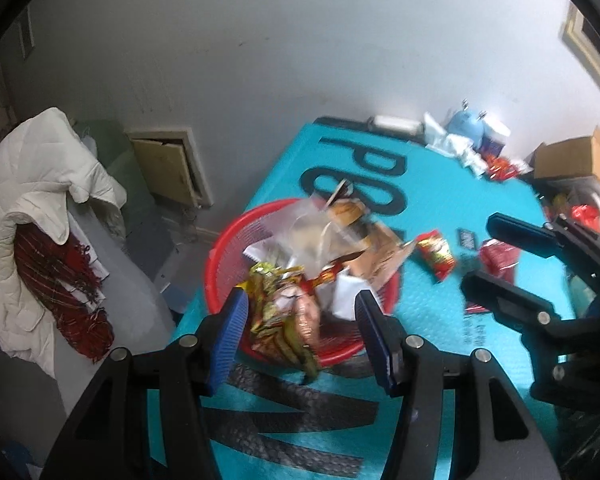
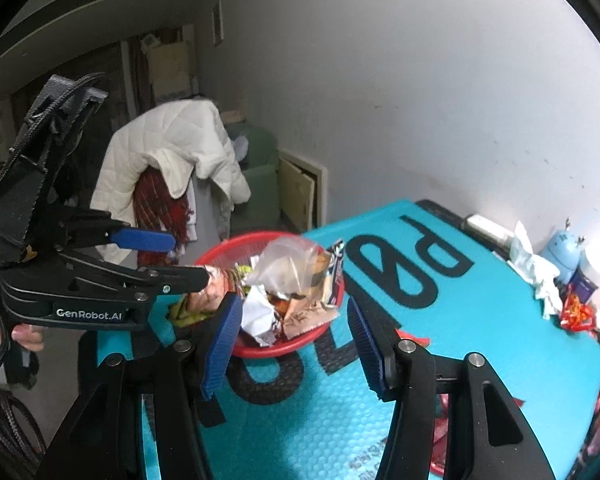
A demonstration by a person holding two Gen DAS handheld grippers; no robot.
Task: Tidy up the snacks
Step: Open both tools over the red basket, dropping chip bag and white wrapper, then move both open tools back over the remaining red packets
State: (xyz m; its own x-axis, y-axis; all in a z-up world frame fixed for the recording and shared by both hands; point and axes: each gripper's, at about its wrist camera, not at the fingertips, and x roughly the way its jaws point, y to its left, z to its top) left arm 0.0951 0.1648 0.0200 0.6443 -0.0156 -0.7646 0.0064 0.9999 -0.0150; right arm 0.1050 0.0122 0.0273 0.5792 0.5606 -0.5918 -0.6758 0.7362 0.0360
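Note:
A red mesh basket (image 1: 220, 248) (image 2: 210, 254) stands on the teal mat (image 1: 428, 360) near the table's left edge, piled with snack packets and a clear bag (image 1: 300, 228). My left gripper (image 1: 302, 298) (image 2: 188, 259) hovers over its near rim, open. A yellow-green packet (image 1: 280, 320) lies loose between the fingers, draped over the rim, and the right pad stands clear of it. My right gripper (image 2: 292, 306) (image 1: 480, 252) is open and empty, just right of the basket. A red packet (image 1: 436, 254), another red packet (image 1: 498, 260) and a small dark one (image 1: 466, 238) lie on the mat.
At the table's far end lie white wrappers (image 1: 452, 144), a blue round object (image 1: 468, 124), red snacks (image 2: 576, 312) and a cardboard box (image 1: 572, 156). Left of the table stands a chair with a white quilted jacket (image 1: 32, 184) and a red scarf (image 1: 60, 280).

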